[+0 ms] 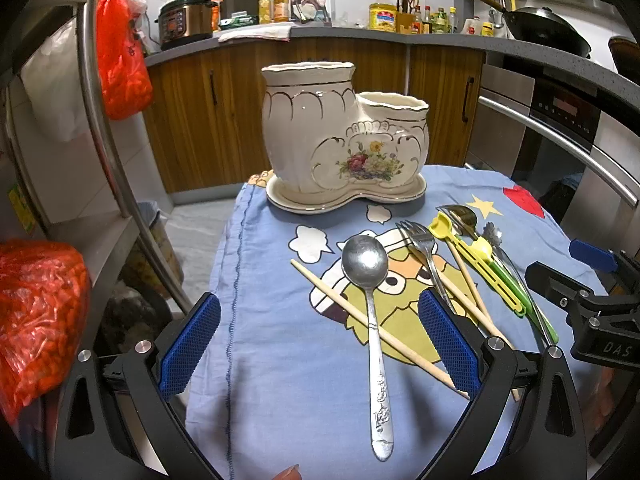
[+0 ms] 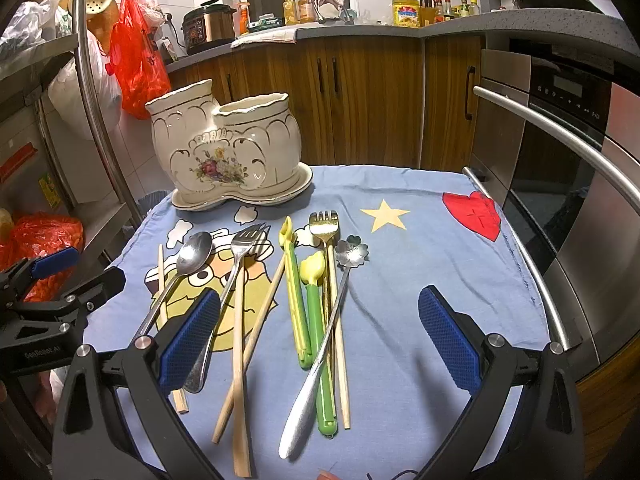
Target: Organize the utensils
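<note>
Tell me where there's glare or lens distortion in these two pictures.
Left wrist view: a bright glare spot sits in the bowl of the silver spoon, and the ceramic utensil holder shows glossy highlights. Right wrist view: the holder glints too, and the fisheye bends the oven handle into an arc. Both views darken to black at the corners.

Kitchen, indoor artificial light. Brown wooden cabinets (image 2: 360, 96) with dark vertical handles run under a grey countertop (image 2: 460, 26). On the counter: pressure cooker (image 2: 208, 26), yellow oil bottles (image 1: 384, 16), condiment bottles. White tiled wall behind. Built-in oven (image 2: 560, 128) with steel bar handle to the right. Metal shelving rack (image 1: 60, 208) to the left, red plastic bags (image 1: 120, 48) hanging. Wok (image 1: 544, 26) at the far right counter.
</note>
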Tool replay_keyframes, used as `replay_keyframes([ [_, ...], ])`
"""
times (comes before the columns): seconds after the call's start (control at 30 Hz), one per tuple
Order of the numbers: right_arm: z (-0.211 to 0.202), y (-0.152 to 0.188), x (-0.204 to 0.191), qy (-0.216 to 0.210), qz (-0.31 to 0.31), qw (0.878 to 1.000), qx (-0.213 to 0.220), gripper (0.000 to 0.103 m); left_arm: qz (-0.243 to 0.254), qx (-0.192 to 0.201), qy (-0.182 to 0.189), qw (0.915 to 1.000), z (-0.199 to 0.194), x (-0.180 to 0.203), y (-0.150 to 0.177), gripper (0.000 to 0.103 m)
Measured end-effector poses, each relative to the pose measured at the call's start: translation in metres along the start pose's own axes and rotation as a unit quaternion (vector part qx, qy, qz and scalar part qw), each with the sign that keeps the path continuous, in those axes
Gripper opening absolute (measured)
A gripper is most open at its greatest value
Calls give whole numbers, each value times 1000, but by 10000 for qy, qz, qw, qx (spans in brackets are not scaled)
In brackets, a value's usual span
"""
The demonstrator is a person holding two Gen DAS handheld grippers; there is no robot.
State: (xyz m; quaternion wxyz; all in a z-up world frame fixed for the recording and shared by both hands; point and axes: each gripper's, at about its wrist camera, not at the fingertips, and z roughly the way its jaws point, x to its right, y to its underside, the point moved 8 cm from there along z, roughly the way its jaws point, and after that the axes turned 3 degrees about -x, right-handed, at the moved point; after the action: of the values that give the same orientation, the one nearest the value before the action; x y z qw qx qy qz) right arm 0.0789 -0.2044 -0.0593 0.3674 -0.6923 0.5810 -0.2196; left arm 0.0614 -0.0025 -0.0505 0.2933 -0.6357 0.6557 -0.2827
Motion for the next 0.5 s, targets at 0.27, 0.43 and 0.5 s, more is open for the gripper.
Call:
replay_keyframes([
  [0.27,1,0,-1,-7,8,10000,49,98,-1,-9,-2,10000,0,0,0,98],
  [0.43,1,0,-1,14,-6,10000,35,98,-18,-11,33,10000,-1,0,0,98],
  [0.5,2,0,0,2,17,10000,52,98,-19,-48,45,10000,1,1,1,98],
])
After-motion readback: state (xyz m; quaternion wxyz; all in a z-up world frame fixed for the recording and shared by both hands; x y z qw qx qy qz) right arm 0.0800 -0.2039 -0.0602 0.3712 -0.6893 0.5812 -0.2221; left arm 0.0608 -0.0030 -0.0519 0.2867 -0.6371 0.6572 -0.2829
